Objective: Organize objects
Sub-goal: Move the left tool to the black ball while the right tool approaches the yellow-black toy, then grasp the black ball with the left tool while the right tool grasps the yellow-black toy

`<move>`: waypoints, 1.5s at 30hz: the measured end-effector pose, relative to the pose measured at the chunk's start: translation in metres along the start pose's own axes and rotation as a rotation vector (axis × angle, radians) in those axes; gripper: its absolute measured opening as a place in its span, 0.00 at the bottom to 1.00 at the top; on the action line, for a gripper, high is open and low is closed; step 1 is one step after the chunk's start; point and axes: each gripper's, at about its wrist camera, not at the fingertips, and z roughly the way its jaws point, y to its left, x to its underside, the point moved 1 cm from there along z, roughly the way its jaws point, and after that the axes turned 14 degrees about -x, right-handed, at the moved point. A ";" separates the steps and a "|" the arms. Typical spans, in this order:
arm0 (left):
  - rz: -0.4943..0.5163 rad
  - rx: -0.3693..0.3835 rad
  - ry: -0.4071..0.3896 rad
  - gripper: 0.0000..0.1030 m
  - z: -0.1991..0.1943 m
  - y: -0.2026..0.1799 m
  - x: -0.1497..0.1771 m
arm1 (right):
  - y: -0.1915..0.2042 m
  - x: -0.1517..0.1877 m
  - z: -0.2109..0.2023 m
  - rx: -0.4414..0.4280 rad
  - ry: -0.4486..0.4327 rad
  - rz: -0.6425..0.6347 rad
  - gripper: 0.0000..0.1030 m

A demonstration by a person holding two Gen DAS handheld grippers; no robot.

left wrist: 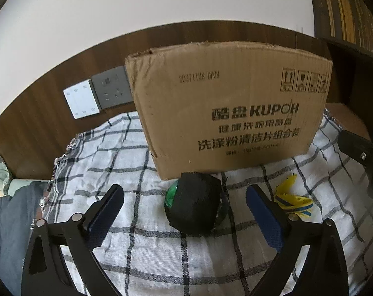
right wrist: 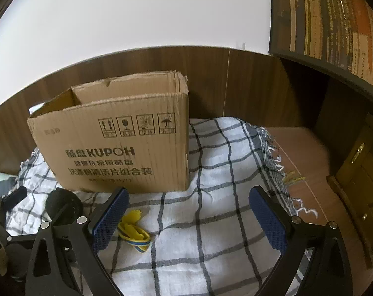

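An open cardboard box (left wrist: 226,108) printed KUPOH stands on a checked cloth (left wrist: 127,167); it also shows in the right wrist view (right wrist: 117,145). A black round object with a green part (left wrist: 195,204) lies in front of the box, between the fingers of my open left gripper (left wrist: 186,212), untouched. A yellow clip with a blue-striped band (left wrist: 291,198) lies to its right. In the right wrist view the yellow clip (right wrist: 133,229) lies just beside the left finger of my open, empty right gripper (right wrist: 189,219). The black object (right wrist: 63,204) shows at the left there.
A dark wood panel (left wrist: 50,113) with a white switch (left wrist: 81,98) and a grey socket (left wrist: 110,87) runs behind the box. A brown surface (right wrist: 307,157) lies right of the cloth, with a wooden cabinet (right wrist: 364,185) beyond. Grey and green bedding (left wrist: 4,197) lies at left.
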 end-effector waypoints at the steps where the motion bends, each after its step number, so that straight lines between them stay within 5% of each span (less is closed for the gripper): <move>1: 0.003 0.001 0.005 0.94 0.002 -0.001 0.001 | 0.000 0.001 0.001 -0.001 0.003 0.001 0.95; 15: 0.050 0.027 0.064 0.59 0.018 -0.012 0.010 | 0.002 0.002 0.006 -0.004 0.016 -0.010 0.95; 35: -0.059 -0.032 0.014 0.58 -0.009 0.047 0.015 | 0.053 0.004 0.015 -0.053 0.084 -0.114 0.94; 45: -0.099 -0.047 0.034 0.58 -0.005 0.068 0.025 | 0.067 0.019 0.051 -0.109 0.194 -0.084 0.68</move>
